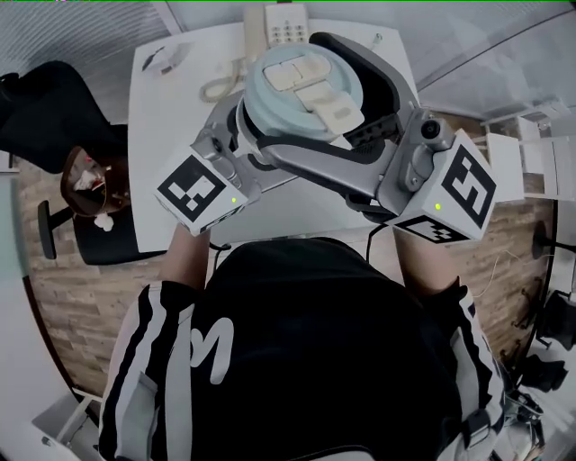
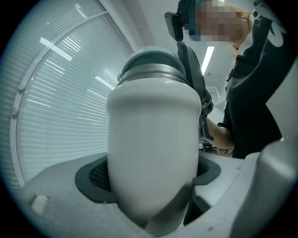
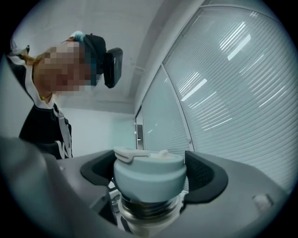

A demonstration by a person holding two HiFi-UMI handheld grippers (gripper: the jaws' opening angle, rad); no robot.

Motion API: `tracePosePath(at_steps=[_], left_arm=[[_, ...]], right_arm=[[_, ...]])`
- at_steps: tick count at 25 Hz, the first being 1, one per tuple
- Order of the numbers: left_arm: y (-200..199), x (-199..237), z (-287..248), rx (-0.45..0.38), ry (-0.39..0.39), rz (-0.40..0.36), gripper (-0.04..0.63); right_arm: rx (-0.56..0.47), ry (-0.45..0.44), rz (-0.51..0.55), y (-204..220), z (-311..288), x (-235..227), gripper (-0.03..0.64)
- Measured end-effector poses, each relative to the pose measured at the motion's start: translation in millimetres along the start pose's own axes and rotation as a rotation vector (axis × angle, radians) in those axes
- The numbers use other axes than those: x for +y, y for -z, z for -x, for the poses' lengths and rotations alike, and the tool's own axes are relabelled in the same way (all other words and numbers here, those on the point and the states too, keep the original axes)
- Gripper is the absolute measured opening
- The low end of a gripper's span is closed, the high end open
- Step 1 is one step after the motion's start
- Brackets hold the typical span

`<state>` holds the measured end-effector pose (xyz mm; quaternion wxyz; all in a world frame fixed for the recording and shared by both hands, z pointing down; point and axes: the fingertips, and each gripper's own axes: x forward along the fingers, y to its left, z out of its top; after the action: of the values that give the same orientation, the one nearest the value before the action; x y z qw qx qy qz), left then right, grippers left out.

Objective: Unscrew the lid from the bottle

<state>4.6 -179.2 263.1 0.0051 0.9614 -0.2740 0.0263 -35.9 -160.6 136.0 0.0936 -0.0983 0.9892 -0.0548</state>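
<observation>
A white bottle [image 2: 151, 139] with a pale blue flip-top lid [image 1: 301, 85] is held up in the air over the table. My left gripper [image 2: 153, 179] is shut on the bottle's white body, and in the head view the left gripper [image 1: 236, 131] sits just under the lid at its left. My right gripper [image 3: 150, 174] is shut on the lid [image 3: 149, 174], its dark pads [image 3: 205, 176] pressed to both sides. Below the lid a band of metal threads [image 3: 148, 208] shows. From the head view the right gripper [image 1: 335, 115] wraps around the lid and the bottle body is hidden.
A white table [image 1: 157, 117] lies below, with a keypad device [image 1: 288, 27] and a coiled cable [image 1: 219, 87] at its far side. A black chair [image 1: 49, 117] and a brown object [image 1: 90, 180] stand to the left on the wooden floor [image 1: 76, 297].
</observation>
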Motion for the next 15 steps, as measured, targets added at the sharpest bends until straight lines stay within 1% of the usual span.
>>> tracePosePath(at_steps=[5,8,10,15], left_arm=[[7.6,-1.8,5.8,-0.008,-0.015,-0.033,0.449],[9.7,-4.2,5.7,0.003,-0.005,-0.038,0.449],[10.1,-5.9,8.0,-0.005,-0.002,-0.041,0.449],[7.3,-11.8,8.4,-0.025,0.001,-0.06,0.449]], right_arm=[[-0.04,0.001,-0.052,1.3,0.9,-2.1,0.443],[-0.064,0.008,-0.112,0.6,4.5,-11.4,0.443],[-0.077,0.014,-0.151,1.5,5.4,-15.0,0.443],[-0.078,0.01,-0.215,4.6,5.9,-19.1,0.443]])
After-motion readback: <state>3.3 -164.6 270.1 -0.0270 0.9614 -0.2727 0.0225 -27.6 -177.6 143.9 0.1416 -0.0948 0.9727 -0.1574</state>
